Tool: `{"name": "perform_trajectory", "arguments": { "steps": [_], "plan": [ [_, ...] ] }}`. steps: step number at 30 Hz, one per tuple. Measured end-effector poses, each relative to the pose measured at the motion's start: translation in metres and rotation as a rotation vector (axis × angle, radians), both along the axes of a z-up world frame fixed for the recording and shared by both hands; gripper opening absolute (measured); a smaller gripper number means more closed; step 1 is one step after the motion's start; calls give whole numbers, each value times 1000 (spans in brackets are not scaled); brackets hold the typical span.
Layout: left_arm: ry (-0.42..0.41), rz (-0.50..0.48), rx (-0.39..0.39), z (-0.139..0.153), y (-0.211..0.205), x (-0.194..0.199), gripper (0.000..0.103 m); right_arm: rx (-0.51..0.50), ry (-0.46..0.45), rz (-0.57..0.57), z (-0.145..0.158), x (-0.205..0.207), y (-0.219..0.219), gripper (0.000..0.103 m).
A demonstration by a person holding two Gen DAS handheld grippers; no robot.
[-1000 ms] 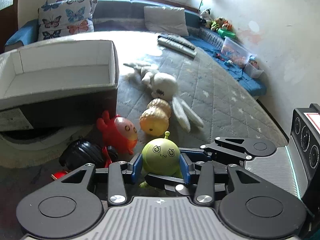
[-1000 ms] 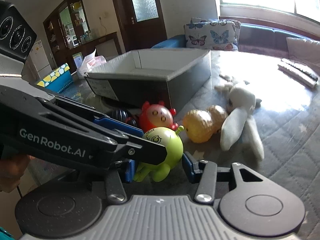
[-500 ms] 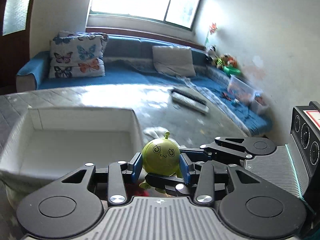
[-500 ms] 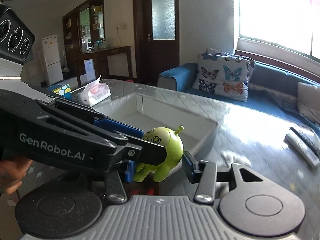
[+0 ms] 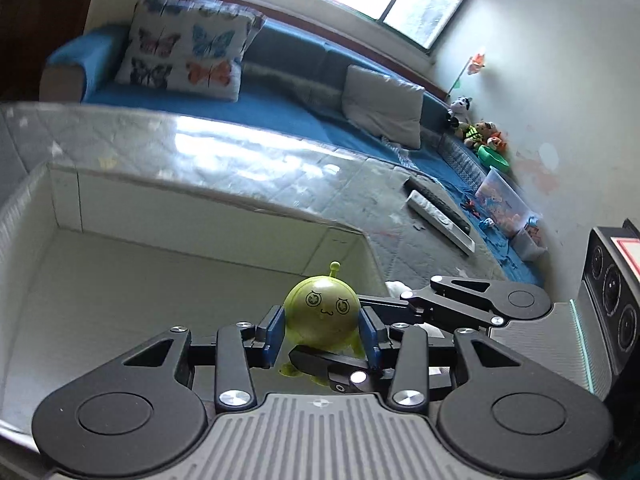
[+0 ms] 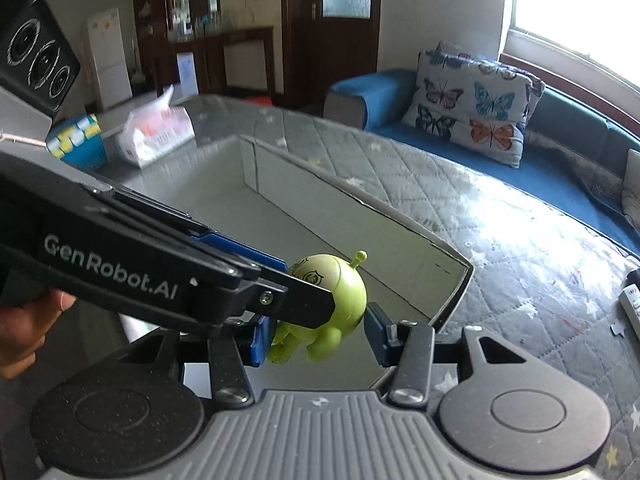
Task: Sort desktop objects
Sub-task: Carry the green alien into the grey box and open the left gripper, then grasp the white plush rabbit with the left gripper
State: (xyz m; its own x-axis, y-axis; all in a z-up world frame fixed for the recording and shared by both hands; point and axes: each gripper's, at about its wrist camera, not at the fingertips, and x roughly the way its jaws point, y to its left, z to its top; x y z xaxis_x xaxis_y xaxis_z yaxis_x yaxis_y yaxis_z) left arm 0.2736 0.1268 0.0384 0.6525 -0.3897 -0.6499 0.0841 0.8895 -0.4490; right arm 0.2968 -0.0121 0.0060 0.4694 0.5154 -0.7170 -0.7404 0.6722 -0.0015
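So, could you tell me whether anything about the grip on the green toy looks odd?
Yes: both the left gripper and the right gripper are clamped on the one green toy, above the box.

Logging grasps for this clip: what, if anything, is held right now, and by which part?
A round green plastic alien toy is held in the left hand-held gripper, pads on both sides of its head; the right hand-held gripper clamps its lower body.
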Motion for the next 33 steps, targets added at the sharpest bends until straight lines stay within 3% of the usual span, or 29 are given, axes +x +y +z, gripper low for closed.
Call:
{"name": "perform_trajectory", "arguments": {
  "steps": [15, 22, 33],
  "plan": [
    [79, 30, -67, -20, 16, 10, 40, -154, -48, 38, -20, 0, 33, 50],
    [68, 35, -63, -16, 13, 5, 40, -99, -42, 9, -13, -2, 21, 50],
    [-51, 2, 13, 25, -24, -31, 40, 54, -123, -80, 27, -49, -50, 50]
  ]
}}
